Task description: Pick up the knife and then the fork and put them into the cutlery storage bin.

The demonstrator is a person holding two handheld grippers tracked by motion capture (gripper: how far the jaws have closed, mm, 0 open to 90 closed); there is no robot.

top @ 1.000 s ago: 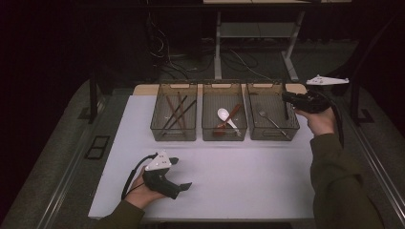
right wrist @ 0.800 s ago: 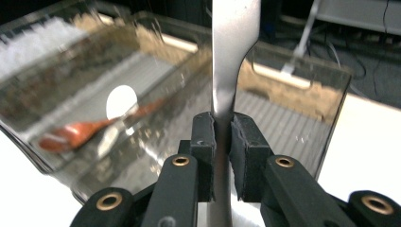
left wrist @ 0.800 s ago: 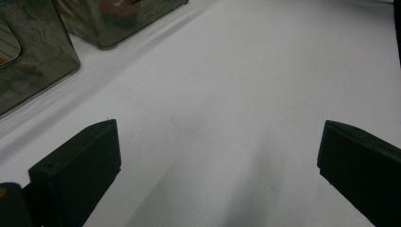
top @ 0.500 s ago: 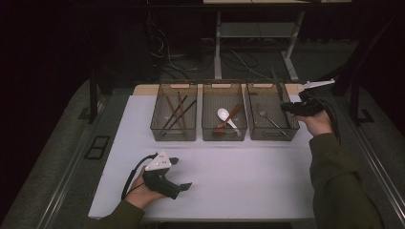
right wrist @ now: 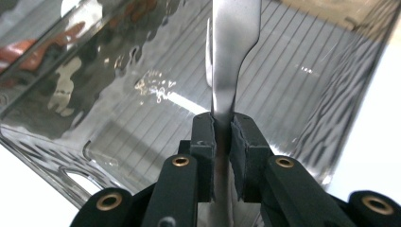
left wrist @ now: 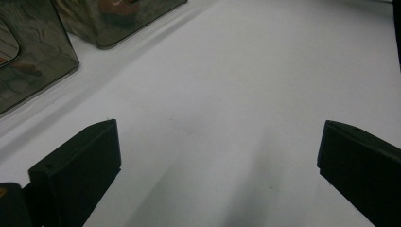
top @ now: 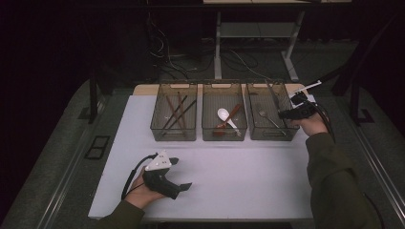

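My right gripper (top: 285, 113) hangs at the right rim of the right clear bin (top: 253, 133), shut on a flat metal utensil (top: 272, 97) that slants up and back over the bin. In the right gripper view the jaws (right wrist: 222, 128) pinch the utensil's narrow shaft (right wrist: 226, 71) above the bin's ribbed floor. A metal spoon (top: 267, 118) lies inside that bin. My left gripper (top: 181, 173) rests on the white table (top: 248, 176) at the front left, jaws wide apart with bare tabletop between them (left wrist: 213, 156).
The middle bin (top: 224, 136) holds a white spoon (top: 225, 116) and a reddish one. Brown chopsticks (top: 175, 112) lie in the left bin (top: 173, 135). Beyond the table are cables and a desk frame on the dark floor.
My right hand has sunk with the metal utensil, from above the right bin's far corner down to its rim. The left hand stayed put.
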